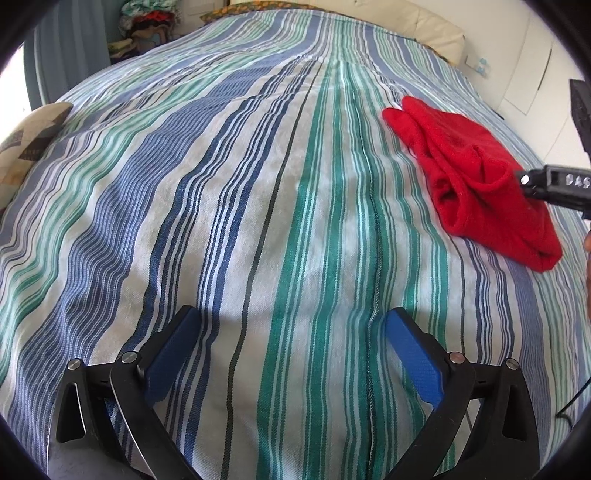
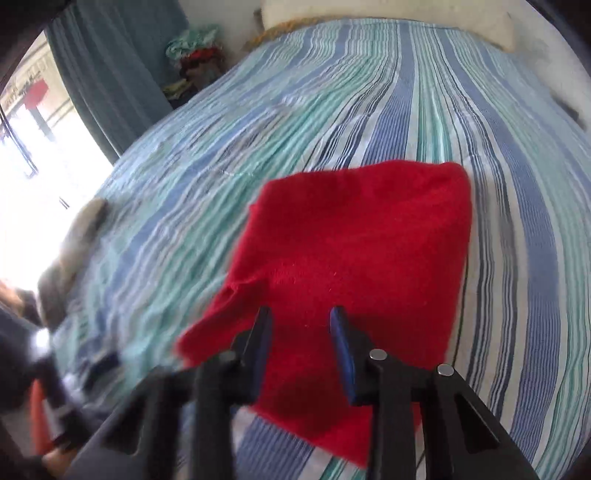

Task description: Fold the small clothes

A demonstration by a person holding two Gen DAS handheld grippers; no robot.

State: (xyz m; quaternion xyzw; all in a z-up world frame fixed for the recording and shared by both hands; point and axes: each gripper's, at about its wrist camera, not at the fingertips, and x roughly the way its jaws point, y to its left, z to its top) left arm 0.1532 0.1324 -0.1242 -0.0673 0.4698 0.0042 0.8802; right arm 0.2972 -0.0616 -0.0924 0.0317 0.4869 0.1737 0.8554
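A small red knit garment (image 1: 476,177) lies folded on the striped bed cover, at the right in the left wrist view. In the right wrist view the garment (image 2: 354,251) fills the middle, flat and roughly square. My left gripper (image 1: 291,321) is open and empty, low over bare cover well left of the garment. My right gripper (image 2: 301,319) hovers over the garment's near part, jaws partly open with nothing between them. Its black body (image 1: 554,186) shows at the garment's right edge in the left wrist view.
The blue, green and white striped bed cover (image 1: 221,206) fills both views. A patterned cushion (image 1: 26,144) lies at the left edge. A pile of clothes (image 2: 195,55) sits beyond the bed's far left corner beside a teal curtain (image 2: 110,74). A pale headboard (image 1: 424,26) lies at the far end.
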